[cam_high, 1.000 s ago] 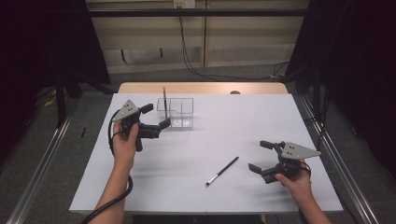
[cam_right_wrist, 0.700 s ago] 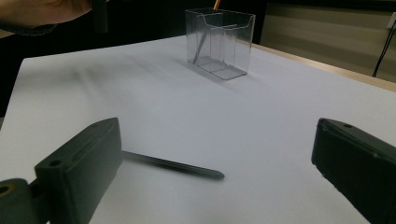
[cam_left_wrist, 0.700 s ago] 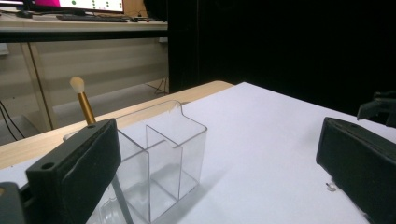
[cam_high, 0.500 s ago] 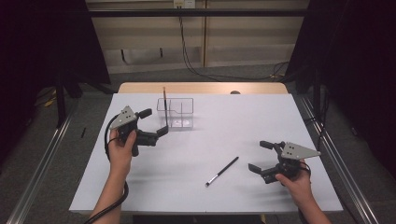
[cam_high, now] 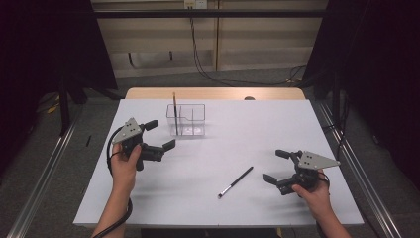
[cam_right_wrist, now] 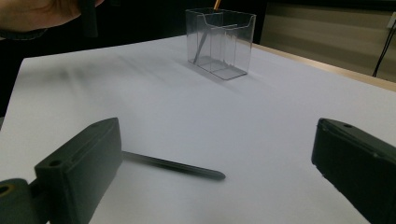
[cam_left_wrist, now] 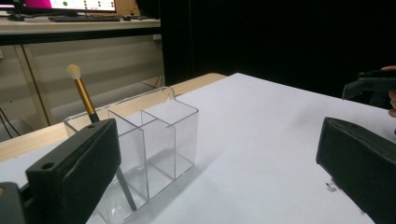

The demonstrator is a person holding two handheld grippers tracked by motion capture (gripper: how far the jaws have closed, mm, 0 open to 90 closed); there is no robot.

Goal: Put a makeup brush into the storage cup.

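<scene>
Right gripper (cam_high: 278,166) jaws wide, empty, black brush (cam_high: 236,182) flat on table (cam_high: 198,198) just beside. Left gripper (cam_left_wrist: 219,172) view: wide too, near clear organizer (cam_left_wrist: 154,135). Right gripper view: brush thin, low, could roll or skid if pinched off-center.

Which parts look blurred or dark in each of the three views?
High view: sharp table, black surroundings. Left gripper view: near jaws soft, clear organizer sharp. Right gripper view: the black brush and jaws look soft, smeared shadows lie left of the organizer.
</scene>
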